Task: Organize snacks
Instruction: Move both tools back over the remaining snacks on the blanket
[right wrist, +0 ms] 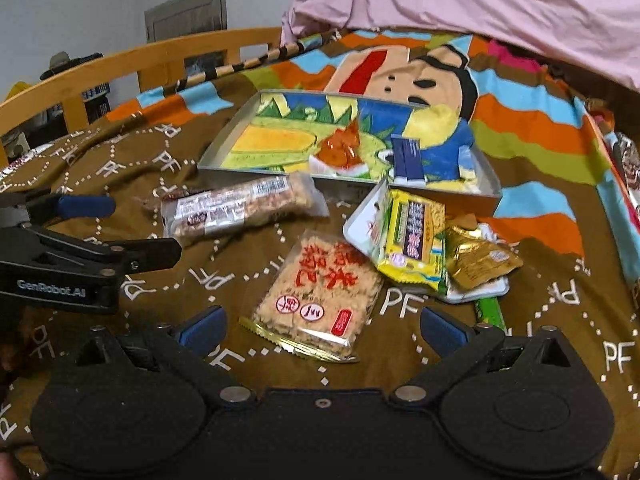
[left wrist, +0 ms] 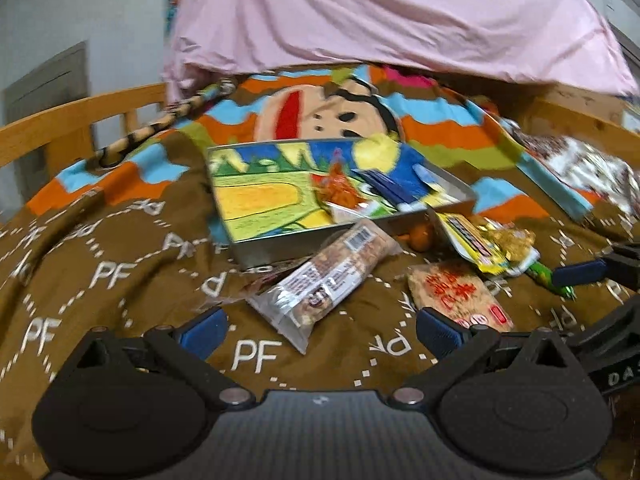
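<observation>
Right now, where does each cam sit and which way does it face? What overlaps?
Left wrist: sits on the left gripper, looking forward over the blanket at the nut bar and metal tray; own open blue-padded fingers show below, the right gripper's fingertip at the right edge.
Right wrist: sits on the right gripper, facing the rice cracker pack and yellow packet; own open fingers below, the left gripper entering at left.
Shared: tray, nut bar, rice cracker pack, yellow packet, pink sheet.

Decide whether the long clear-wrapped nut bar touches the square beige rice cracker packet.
Apart. The right wrist view shows brown blanket between the nut bar and the cracker packet.
</observation>
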Motion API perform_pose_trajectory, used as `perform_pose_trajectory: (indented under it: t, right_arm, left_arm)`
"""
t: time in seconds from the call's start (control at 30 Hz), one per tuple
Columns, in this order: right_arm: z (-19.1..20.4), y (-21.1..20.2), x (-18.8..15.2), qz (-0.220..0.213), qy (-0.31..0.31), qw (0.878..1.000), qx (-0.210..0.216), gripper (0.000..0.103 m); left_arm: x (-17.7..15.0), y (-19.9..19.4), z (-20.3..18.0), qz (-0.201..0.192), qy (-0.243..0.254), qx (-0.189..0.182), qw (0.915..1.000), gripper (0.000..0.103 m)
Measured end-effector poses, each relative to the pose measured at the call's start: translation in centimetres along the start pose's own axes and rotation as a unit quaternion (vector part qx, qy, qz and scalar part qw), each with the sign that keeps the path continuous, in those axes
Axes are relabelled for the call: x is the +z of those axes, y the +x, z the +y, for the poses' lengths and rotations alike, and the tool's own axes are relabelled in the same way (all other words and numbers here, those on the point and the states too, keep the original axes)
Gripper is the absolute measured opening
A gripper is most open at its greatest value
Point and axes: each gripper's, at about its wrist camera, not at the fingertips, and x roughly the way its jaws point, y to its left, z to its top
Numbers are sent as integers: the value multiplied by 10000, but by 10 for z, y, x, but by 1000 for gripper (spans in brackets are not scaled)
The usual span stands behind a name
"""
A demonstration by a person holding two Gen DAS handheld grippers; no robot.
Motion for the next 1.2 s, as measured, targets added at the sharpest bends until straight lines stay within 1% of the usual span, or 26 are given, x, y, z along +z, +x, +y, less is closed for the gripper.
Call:
perform_pose_trajectory:
  t: [0.13,0.2,0.3,0.4,0.6,0.7,0.73,0.8,0.93,0.97,1.0,1.07,1.17,1.2]
  right_arm:
    - [2,7,-1,145,-15,9999,-20,102]
    - [4,9,-2,161,-78,9998,-46,102]
    - [10,17,-2,246,-259,9993,-131,102]
    - [14,23,-2,229,-366,9988,-212,102]
    - [16,40,1,258,-245,9991,-222,102]
    - [15,46,2,286,-144,9992,-250,102]
    - [14,49,2,297,-102,9992,-250,102]
    - [13,52,2,323,1,9993,-200,102]
    - [14,53,2,286,50,9994,-191,102]
    - [14,53,2,276,44,9994,-192,102]
    - [14,53,2,271,46,9994,-190,101]
    - [14,53,2,275,63,9994,-184,101]
    - [13,54,2,257,105,9995,-170,101]
    - [12,54,2,247,120,9995,-166,101]
  left_arm:
    - [4,15,10,240,297,-447,9983,103]
    - [5,22,15,326,354,-622,9969,102]
    - [7,28,22,337,420,-682,9962,102]
    - [13,35,28,346,487,-765,9953,102]
    - [22,53,29,486,766,-1089,9899,102]
    - [25,62,25,524,884,-1162,9879,102]
    - [25,65,24,542,903,-1206,9871,100]
    - [26,70,23,617,904,-1307,9854,93]
    - [26,77,21,650,843,-1361,9850,90]
    - [26,78,21,654,808,-1332,9856,86]
    - [25,80,22,680,770,-1282,9864,81]
    - [25,83,25,720,645,-1167,9885,75]
    - [25,86,33,766,306,-984,9917,63]
    - [26,86,35,793,195,-970,9919,62]
